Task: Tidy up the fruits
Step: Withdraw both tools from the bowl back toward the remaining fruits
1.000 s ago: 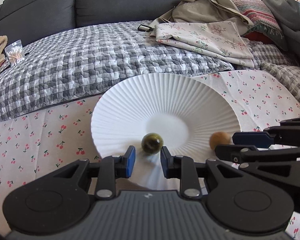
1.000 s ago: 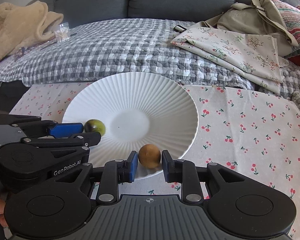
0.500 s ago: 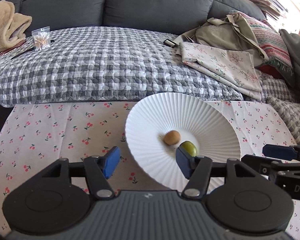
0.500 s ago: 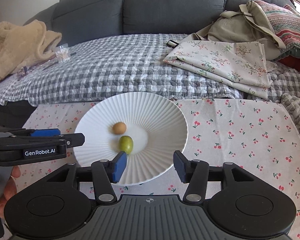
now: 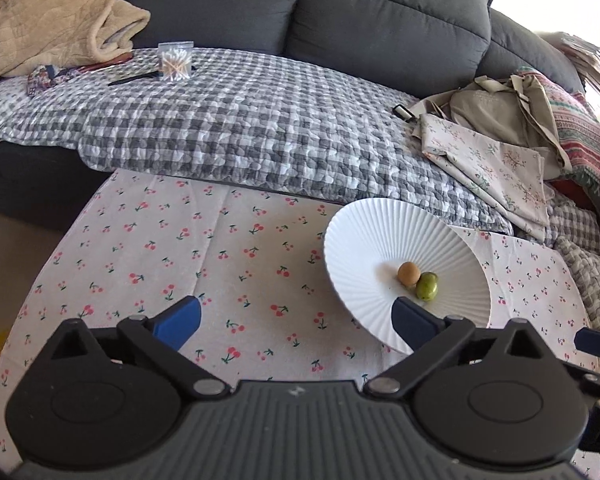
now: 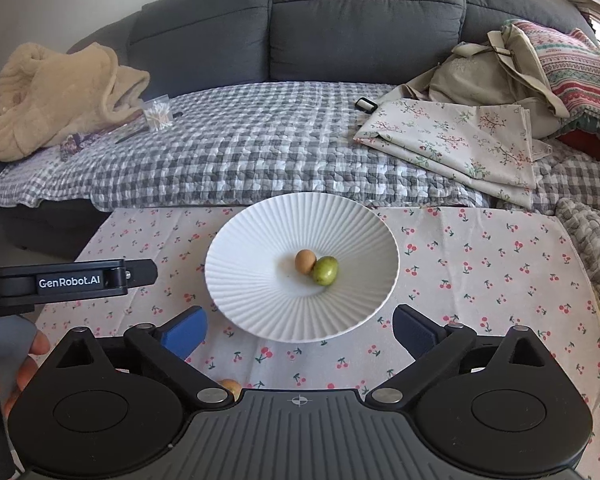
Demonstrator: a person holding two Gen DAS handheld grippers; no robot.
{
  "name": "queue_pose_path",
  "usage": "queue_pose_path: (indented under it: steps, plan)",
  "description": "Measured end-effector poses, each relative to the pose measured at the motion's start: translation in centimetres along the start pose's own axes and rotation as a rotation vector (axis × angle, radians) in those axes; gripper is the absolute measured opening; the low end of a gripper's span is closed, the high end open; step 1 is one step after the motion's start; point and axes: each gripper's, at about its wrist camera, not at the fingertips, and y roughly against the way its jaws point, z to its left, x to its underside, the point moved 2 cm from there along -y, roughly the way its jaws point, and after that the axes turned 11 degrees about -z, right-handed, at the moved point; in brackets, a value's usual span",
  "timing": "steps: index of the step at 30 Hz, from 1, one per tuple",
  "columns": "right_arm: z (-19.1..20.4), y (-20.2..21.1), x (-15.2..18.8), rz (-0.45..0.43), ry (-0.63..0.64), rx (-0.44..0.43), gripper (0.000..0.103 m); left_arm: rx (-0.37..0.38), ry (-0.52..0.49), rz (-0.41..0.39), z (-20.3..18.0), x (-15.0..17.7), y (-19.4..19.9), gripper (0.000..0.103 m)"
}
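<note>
A dark grey sofa (image 6: 340, 20) fills the background, and one grey-and-white checked quilt (image 6: 240, 152) is spread over its seat. One beige blanket (image 6: 52, 96) is heaped at the quilt's left end; one folded floral cloth (image 6: 460, 140) and one beige bag (image 6: 492, 68) lie at the right. In front, one cherry-print tablecloth (image 6: 480, 272) covers a flat surface.

One white ribbed plate (image 6: 260, 300) is set on the tablecloth. Two small fruits are seen in its centre, touching each other: one round brown fruit (image 6: 305, 261) and one green fruit (image 6: 325, 271) just right of it. A third small fruit (image 6: 230, 386), pale orange, is glimpsed on the cloth near the camera in the right wrist view, mostly hidden by the gripper body.

Two grippers are held above the cloth. The right gripper (image 6: 300, 330) is seen with its blue-padded fingers spread wide and nothing between them, the plate's near rim lying in the gap. The left gripper (image 5: 296, 320) is likewise spread wide and empty, over bare cloth left of the plate.

The step in hand is judged to be fetching the remaining fruit. It would be done well if the fruit were approached from above, centred between the pads, closed on gently so it is not squeezed out, and lowered into the plate's centre beside the other two without knocking them.
</note>
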Motion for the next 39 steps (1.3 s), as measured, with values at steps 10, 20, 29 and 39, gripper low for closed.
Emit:
queue_pose_path:
  steps: [10,20,29,39]
  plan:
    - [3.0,5.5,1.6,-0.053,0.041,-0.047,0.103,-0.021,-0.139,-0.001,0.3,1.8,4.7,0.102]
    - [3.5,7.1,3.7,-0.011,0.024,-0.049,0.103,-0.006,-0.173,-0.005,2.4,3.7,6.6,0.102]
    - [3.7,7.7,5.0,0.016,0.008,-0.081,0.103,-0.008,-0.200,-0.003,4.3,5.1,6.7,0.102]
    - [4.7,6.9,6.0,0.051,0.054,-0.102,0.103,0.040,-0.152,0.077,5.5,6.0,5.4,0.102]
